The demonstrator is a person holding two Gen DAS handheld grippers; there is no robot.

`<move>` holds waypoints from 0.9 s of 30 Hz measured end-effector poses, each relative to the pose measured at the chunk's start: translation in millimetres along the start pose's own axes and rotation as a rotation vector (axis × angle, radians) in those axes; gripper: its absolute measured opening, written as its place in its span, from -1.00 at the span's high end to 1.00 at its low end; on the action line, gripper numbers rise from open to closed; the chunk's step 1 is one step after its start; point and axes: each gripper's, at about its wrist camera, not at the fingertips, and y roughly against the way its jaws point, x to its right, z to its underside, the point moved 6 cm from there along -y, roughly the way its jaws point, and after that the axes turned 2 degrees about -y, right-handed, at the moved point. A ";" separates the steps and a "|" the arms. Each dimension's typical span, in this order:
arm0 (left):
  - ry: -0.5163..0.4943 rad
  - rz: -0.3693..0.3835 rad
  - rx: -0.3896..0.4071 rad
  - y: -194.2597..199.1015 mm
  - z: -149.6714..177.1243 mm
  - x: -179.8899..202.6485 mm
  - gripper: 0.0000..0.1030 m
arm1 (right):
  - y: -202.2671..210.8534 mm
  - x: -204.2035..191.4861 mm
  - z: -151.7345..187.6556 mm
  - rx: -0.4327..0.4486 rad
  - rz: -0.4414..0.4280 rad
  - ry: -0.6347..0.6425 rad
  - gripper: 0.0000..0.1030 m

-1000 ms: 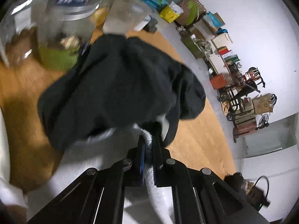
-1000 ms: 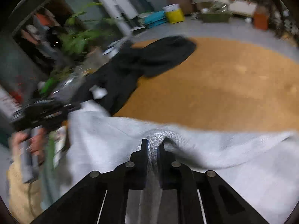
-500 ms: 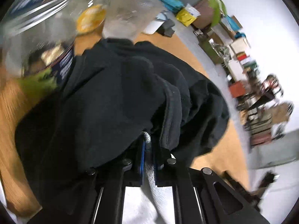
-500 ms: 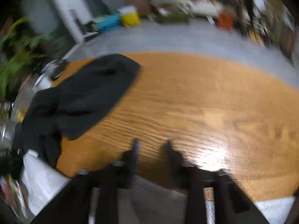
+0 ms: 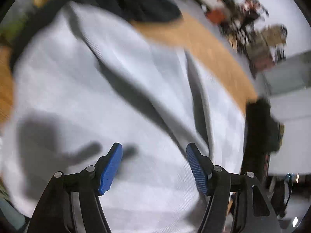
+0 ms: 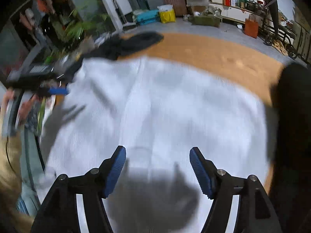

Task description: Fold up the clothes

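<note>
A white garment (image 5: 120,101) lies spread over the wooden table (image 5: 210,46), with long creases across it. A black garment (image 5: 147,9) is bunched at its far edge, also visible in the right wrist view (image 6: 136,40). My left gripper (image 5: 153,147) hovers above the white cloth. Its jaws are opening and nothing is between the blue pads (image 5: 110,167). My right gripper (image 6: 157,149) is also above the white garment (image 6: 165,101), jaws opening and empty. The left gripper (image 6: 56,90) shows at the left, held by a hand (image 6: 25,106).
A dark blurred shape (image 6: 291,126) stands at the table's right side. Potted plants (image 6: 77,27) and clutter line the far left edge. Boxes, bags (image 6: 167,14) and shelves stand on the floor beyond the table.
Both grippers were shut on the white garment's edge and have let go. They swept back fast, and the white cloth now lies spread flat, with the black garment farther off.
</note>
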 end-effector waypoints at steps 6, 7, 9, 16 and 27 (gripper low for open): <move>0.055 0.069 -0.104 -34.9 54.6 30.7 -0.34 | -17.8 -56.0 62.9 -0.031 0.069 0.206 -0.24; 0.075 0.080 -0.097 -31.2 59.3 29.9 -0.34 | -26.4 -60.8 65.9 -0.050 0.109 0.231 -0.16; 0.123 0.078 -0.067 -20.5 61.9 22.1 -0.34 | -40.2 -55.6 62.6 -0.082 0.205 0.206 -0.01; 0.279 -0.011 0.065 10.8 51.5 2.3 -0.34 | -44.5 -37.6 46.5 -0.065 0.280 0.137 0.55; 0.279 0.001 0.018 -49.5 15.2 62.1 -0.34 | 44.3 74.0 1.4 0.186 -0.052 -0.366 0.86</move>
